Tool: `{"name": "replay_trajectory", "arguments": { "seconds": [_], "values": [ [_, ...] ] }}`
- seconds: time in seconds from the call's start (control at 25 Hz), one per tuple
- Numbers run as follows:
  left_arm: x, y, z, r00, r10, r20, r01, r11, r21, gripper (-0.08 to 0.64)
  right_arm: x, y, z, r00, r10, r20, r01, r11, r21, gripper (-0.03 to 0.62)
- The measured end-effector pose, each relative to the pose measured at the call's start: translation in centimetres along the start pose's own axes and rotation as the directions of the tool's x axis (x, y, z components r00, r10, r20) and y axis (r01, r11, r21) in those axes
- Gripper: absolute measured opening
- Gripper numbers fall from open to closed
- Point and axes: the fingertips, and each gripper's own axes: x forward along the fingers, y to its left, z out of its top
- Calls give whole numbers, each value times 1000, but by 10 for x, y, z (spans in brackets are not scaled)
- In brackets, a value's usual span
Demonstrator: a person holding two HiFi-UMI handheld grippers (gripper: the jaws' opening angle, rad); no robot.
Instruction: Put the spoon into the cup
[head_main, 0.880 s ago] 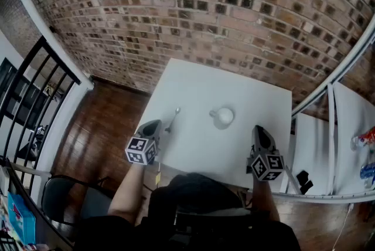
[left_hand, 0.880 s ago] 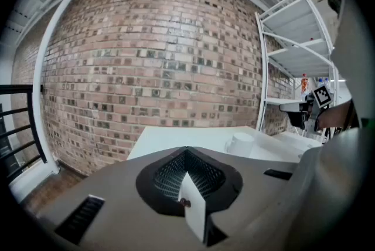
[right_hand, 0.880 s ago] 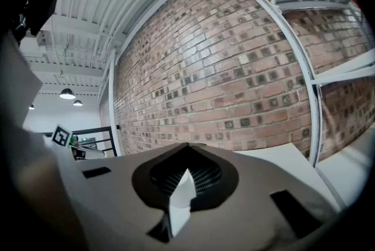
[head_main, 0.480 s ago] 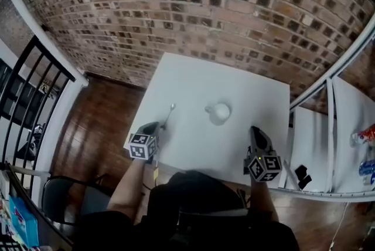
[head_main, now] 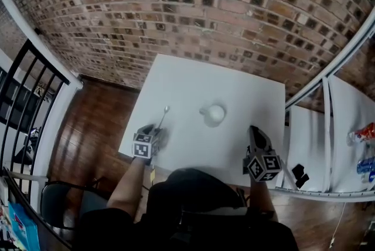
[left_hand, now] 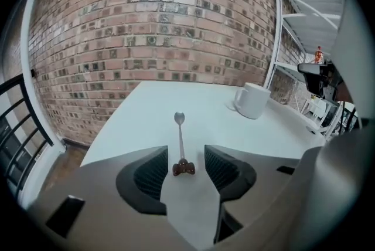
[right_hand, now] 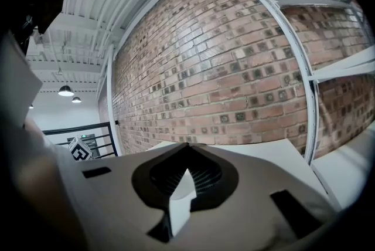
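Observation:
A metal spoon (head_main: 163,116) with a brown knob on its handle end lies on the white table (head_main: 234,91), left of a white cup (head_main: 214,114) that stands upright. My left gripper (head_main: 153,128) is open at the table's near left edge. In the left gripper view the spoon (left_hand: 180,135) points away from me. Its knobbed end lies between the spread jaws of the left gripper (left_hand: 186,150), untouched by the pads. The cup (left_hand: 253,100) stands further off to the right. My right gripper (head_main: 256,132) hovers near the table's front right, shut and empty (right_hand: 187,145).
A brick wall (head_main: 193,3) backs the table. White shelving (head_main: 328,126) stands close on the right, with a few items at its far end. A black railing (head_main: 29,97) and wooden floor are on the left, and a dark chair (head_main: 55,203) stands at the lower left.
My left gripper has moved forward along the table until its jaws reach the spoon's handle end. The right gripper has stayed where it was.

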Motion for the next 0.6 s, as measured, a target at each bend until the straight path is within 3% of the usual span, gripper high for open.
{"name": "replay_trajectory", "arguments": {
  "seconds": [0.24,0.6],
  "values": [
    [10,4,-21,998,10,-60,-10,1000,-5,199,-1,-5,1,1000,-19,-10,19,1000,0,5],
    [14,0,-17,994,40,-98,-36,998,44,200,2,-3,-1,1000,-22,-17,23,1000,6,5]
  ]
}}
